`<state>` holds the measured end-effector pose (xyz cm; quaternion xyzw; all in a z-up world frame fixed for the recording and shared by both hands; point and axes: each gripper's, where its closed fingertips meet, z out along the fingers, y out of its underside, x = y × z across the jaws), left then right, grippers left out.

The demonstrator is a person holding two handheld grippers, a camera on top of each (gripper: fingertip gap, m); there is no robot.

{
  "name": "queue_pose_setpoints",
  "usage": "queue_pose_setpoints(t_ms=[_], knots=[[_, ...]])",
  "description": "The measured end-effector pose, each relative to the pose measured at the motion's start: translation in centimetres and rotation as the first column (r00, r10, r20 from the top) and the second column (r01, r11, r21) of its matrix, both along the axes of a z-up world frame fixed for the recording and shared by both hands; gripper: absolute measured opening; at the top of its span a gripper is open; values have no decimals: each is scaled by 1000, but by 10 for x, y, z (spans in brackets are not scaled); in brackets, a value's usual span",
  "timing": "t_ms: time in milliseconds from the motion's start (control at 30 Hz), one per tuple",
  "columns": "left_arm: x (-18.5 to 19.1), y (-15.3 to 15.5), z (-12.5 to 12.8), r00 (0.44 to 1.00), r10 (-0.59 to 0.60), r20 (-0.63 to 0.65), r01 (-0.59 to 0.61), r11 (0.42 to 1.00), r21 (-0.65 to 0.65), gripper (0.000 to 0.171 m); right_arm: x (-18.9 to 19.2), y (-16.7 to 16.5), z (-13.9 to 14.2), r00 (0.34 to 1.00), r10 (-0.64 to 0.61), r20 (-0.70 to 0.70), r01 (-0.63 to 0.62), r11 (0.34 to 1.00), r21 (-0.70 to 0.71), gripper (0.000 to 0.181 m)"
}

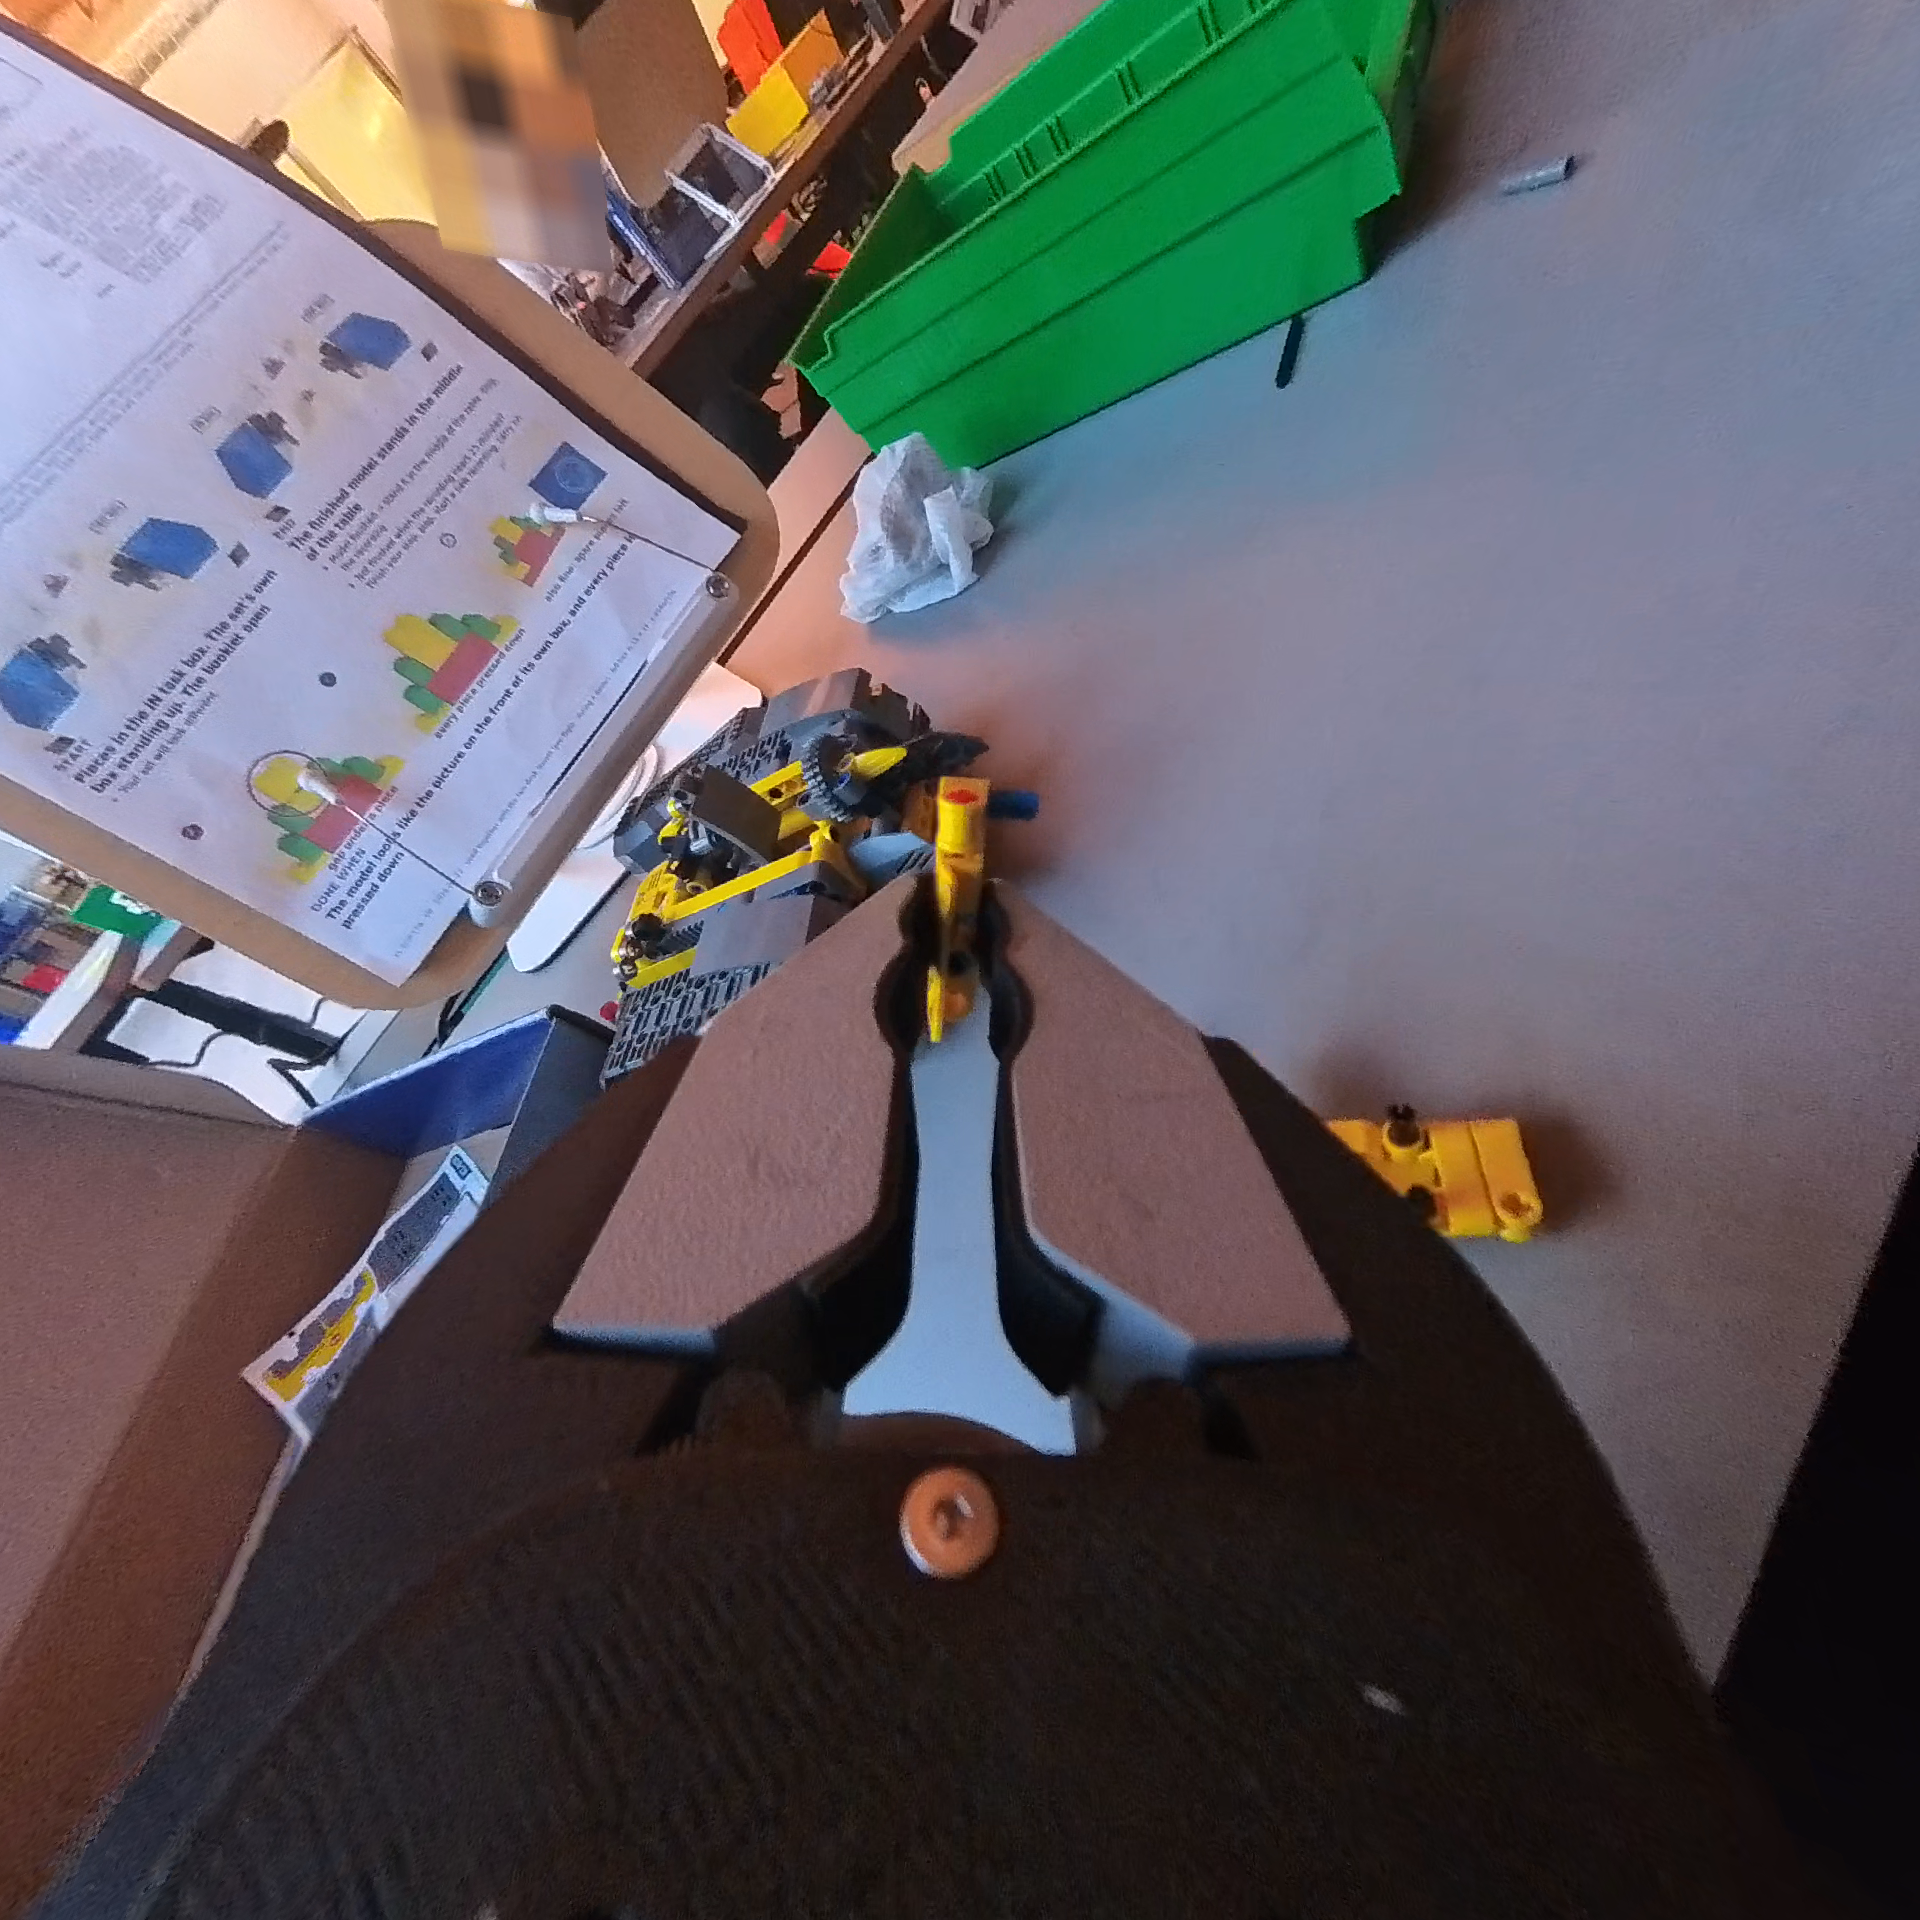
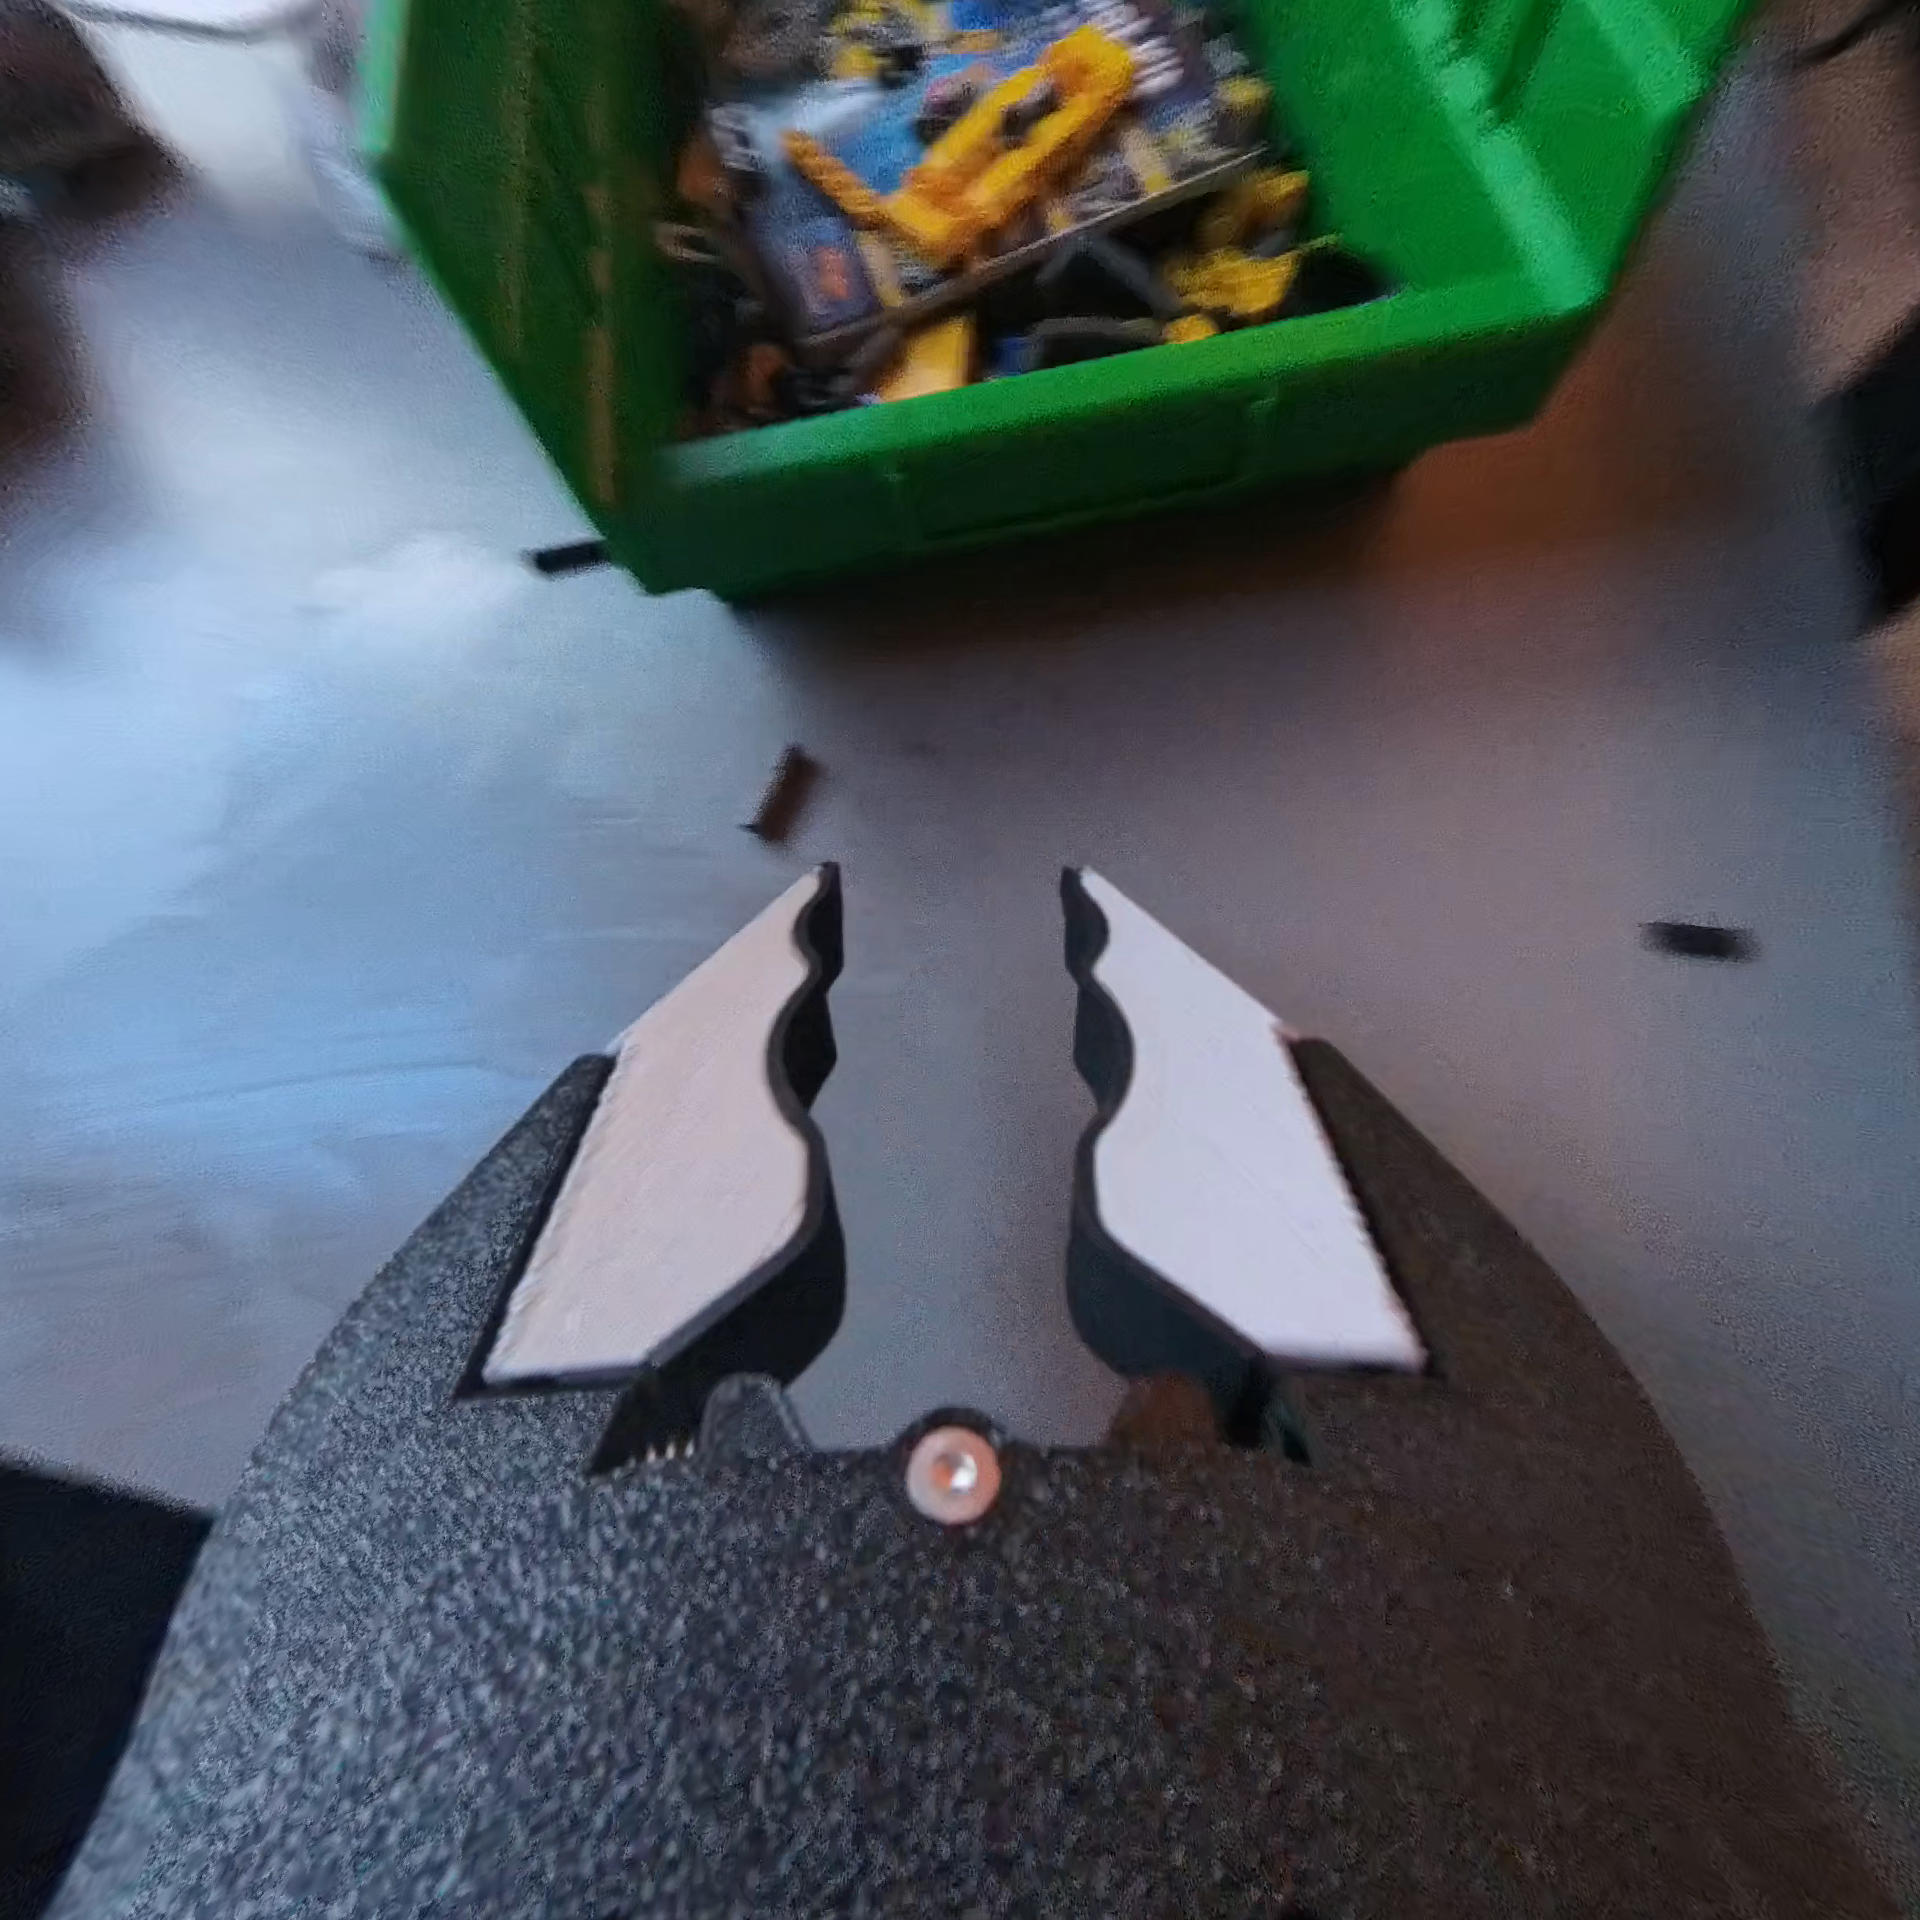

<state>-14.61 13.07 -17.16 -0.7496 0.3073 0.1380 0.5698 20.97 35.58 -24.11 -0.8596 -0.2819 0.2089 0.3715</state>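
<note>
My left gripper is shut on a yellow toy beam that sticks out past the fingertips, with a blue pin at its far end. Just beyond it sits a yellow and grey toy vehicle model on the grey table. A small yellow brick assembly lies on the table to the right of the fingers. My right gripper is open and empty above the table. A small black pin lies just ahead of its left fingertip. A green bin full of yellow and black toy parts stands farther ahead.
A printed instruction sheet on a board stands at the left. A stack of green bins is at the back, with a crumpled plastic bag before it. A booklet lies at the lower left. Another black pin lies at the right. Spacing between my two grippers at the tips: around 45 cm.
</note>
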Motion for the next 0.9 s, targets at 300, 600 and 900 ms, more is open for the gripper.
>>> queue_pose_setpoints(t_ms=[300,600,900], knots=[[16,5,-8,1000,-29,-7,29,999,-26,5,-64,4,-31,970,171,172,-176,984,18,15],[10,6,-18,999,-33,23,34,998,-45,5,-71,60,80,979,101,179,-160,922,352,4],[1,1,-17,1000,-15,-8,15,999,-41,5,-99,88,96,977,199,80,-214,936,278,20]])
